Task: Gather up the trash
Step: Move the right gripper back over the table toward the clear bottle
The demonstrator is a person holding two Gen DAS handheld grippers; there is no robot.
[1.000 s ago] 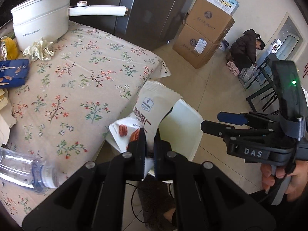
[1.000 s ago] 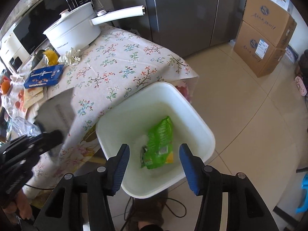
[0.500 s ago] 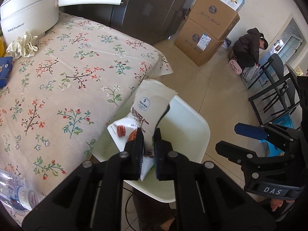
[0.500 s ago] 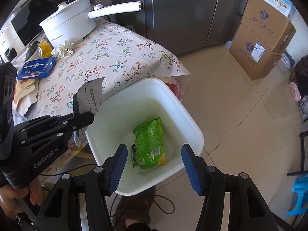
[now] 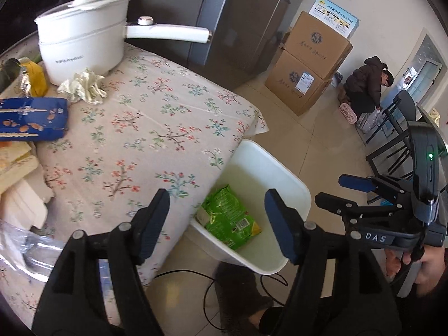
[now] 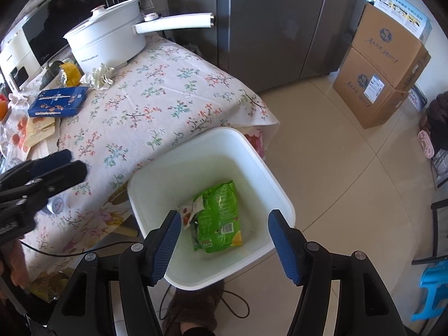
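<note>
A white bin (image 6: 252, 151) stands on the floor against the table's edge; it also shows in the left wrist view (image 5: 291, 176). Inside lie a green snack bag (image 6: 221, 218) and a white wrapper (image 6: 190, 210) half under it. My left gripper (image 5: 217, 224) is open and empty above the table edge and the bin. My right gripper (image 6: 222, 243) is open and empty above the bin. Trash on the table: a crumpled tissue (image 5: 84, 86), a blue box (image 5: 30, 119), a yellow wrapper (image 5: 36, 79) and a clear plastic bottle (image 5: 25, 252).
A white pot (image 5: 84, 44) with a long handle stands at the table's back. A floral cloth (image 5: 145, 140) covers the table. Cardboard boxes (image 5: 313, 64), a crouching person (image 5: 366, 86) and chairs (image 5: 392, 131) are on the floor to the right. A cable (image 6: 84, 252) hangs below the table.
My left gripper has opened and let go of the white wrapper, which now lies in the bin beside the green bag. The left gripper has pulled back over the table edge.
</note>
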